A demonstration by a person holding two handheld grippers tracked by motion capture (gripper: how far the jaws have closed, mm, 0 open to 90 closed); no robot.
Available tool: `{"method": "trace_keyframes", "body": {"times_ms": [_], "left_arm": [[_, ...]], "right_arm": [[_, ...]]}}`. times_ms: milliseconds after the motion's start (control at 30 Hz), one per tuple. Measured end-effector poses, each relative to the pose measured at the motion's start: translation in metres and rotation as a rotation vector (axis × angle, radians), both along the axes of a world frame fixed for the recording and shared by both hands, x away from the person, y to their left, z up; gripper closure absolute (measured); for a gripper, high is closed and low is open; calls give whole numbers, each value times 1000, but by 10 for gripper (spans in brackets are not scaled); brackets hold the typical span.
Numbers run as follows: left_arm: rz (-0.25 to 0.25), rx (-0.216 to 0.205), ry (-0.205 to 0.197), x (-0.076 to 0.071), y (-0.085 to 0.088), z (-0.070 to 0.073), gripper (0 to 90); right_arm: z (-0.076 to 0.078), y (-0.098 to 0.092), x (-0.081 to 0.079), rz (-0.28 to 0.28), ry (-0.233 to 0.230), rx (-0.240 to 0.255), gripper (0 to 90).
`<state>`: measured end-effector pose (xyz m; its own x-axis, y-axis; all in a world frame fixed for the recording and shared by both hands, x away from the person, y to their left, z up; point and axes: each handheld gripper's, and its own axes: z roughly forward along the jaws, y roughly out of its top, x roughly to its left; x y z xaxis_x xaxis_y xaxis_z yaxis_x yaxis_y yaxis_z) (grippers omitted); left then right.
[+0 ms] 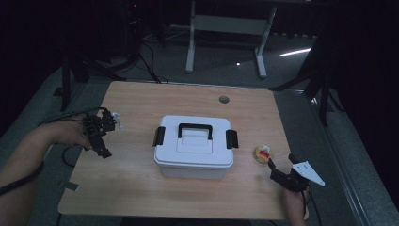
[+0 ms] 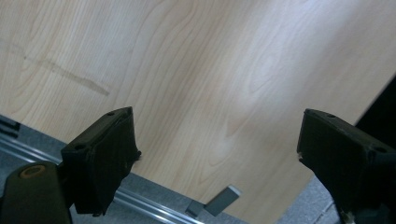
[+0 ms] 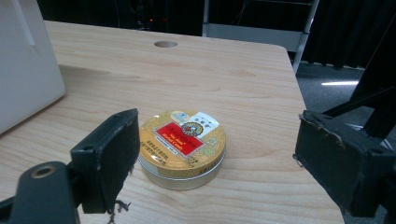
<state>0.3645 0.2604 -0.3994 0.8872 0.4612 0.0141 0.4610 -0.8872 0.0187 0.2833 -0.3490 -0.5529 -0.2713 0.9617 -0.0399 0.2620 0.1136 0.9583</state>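
Note:
A white lidded box [image 1: 195, 146] with a black handle and black side latches stands in the middle of the wooden table [image 1: 141, 99]. A round gold tin [image 1: 263, 154] with a red label lies to its right. My right gripper [image 1: 273, 170] rests low near the table's front right corner. In the right gripper view it [image 3: 219, 119] is open, with the tin [image 3: 182, 144] just ahead of the jaws, nearer the left one and untouched. My left gripper [image 1: 103, 149] hangs over the table's left edge. It [image 2: 217, 116] is open, with only bare wood beyond it.
The box wall [image 3: 23, 60] rises at the left of the right gripper view. A cable hole [image 1: 224, 99] sits near the table's far edge. A strip of tape [image 2: 222, 200] lies on the floor by the left edge. A white table frame [image 1: 226, 28] stands behind.

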Motion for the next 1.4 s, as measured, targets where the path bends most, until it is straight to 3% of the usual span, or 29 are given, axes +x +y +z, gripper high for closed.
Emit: {"method": "trace_keyframes", "body": {"times_ms": [267, 567, 700, 767, 900, 1400], "left_arm": [[-42, -8, -4, 3, -15, 19, 125], [-91, 7, -4, 5, -37, 30, 138], [-109, -16, -5, 7, -45, 36, 138], [-126, -7, -12, 8, -51, 38, 138], [-141, -3, 6, 10, -62, 41, 138], [-239, -25, 2, 17, -109, 47, 139]], "right_arm": [[0, 0, 0, 0, 3, 0, 137], [0, 1, 0, 4, 13, 0, 137], [0, 1, 0, 5, 14, 0, 137], [0, 1, 1, 5, 14, 0, 137], [0, 1, 1, 8, 14, -1, 137], [0, 1, 1, 18, 17, -8, 137]]}}
